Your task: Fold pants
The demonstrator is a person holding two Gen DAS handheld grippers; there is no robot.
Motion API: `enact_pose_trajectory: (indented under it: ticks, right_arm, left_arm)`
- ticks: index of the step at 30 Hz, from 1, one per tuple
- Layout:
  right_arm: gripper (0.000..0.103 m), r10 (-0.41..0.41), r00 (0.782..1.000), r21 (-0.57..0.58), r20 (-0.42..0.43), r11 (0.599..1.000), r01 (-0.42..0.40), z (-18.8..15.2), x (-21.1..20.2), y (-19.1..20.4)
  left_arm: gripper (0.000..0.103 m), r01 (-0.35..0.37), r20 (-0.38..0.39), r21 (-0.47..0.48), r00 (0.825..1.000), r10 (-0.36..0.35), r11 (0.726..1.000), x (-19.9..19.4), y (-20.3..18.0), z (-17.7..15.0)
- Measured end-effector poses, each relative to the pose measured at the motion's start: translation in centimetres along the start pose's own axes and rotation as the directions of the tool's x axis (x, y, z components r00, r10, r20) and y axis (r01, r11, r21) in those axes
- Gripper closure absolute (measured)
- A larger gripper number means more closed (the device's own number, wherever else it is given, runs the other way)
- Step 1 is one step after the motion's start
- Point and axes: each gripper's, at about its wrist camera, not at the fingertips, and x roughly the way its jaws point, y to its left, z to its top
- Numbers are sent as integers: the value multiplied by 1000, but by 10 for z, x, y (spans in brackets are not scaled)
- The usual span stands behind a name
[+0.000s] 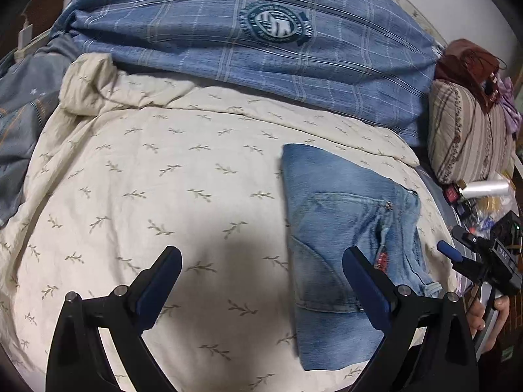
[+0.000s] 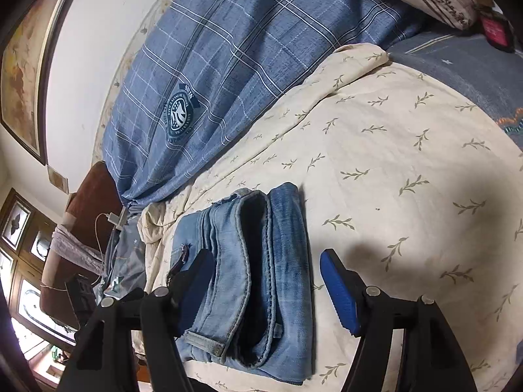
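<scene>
- Left wrist view: no real container shows; the nearest thing to one is the cluttered strip at 3 o'clock, where a white plastic roll [image 1: 487, 188] lies among small items too blurred to name.
- The surface is a bed under a cream bedspread [image 1: 163, 179] printed with small leaf sprigs. A blue plaid duvet [image 1: 261, 58] bearing a round crest is bunched along its far side at 12 o'clock, and a striped pillow [image 1: 464, 137] sits at 2 o'clock.
- Right wrist view: a white wall and a framed picture [image 2: 23, 75] fill the 10 o'clock area, with dark cabinet doors at 8 o'clock.
- The folded jeans [image 1: 346, 245] lie flat on the bedspread as a compact bundle, at 4 o'clock in the left wrist view.
- The left gripper [image 1: 261, 281] has its jaws spread wide with only bedspread between them; its finger at 4 o'clock overlaps the jeans' near edge in the picture, though contact cannot be told.
- The right gripper [image 2: 266, 284] is also spread. The jeans [image 2: 248, 277] sit between its fingers at 6 o'clock; the 4 o'clock pad is clear of the denim, while the 8 o'clock pad lies against its side. A hand [image 1: 487, 320] holds this tool at 4 o'clock in the left wrist view.
</scene>
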Motion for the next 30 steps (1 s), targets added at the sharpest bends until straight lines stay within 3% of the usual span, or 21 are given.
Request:
enact_pose_trajectory:
  ticks: [8, 13, 22, 30]
  right_arm:
    - [31, 1, 1000, -2, -19, 1000, -1, -2, 1, -1]
    - [31, 0, 1000, -10, -29, 1000, 0, -3, 5, 2]
    - [31, -11, 999, -37, -49, 999, 9, -5, 10, 6]
    - [31, -19, 998, -44, -61, 999, 16, -6, 12, 7]
  left_arm:
    - [4, -56, 50, 121, 997, 50, 991, -7, -33, -3]
    - [4, -136, 95, 182, 988, 120, 974, -14, -46, -2]
    - [4, -206, 136, 204, 974, 180, 957, -17, -50, -1]
    - [4, -196, 114, 212, 978, 174, 957, -9, -52, -1]
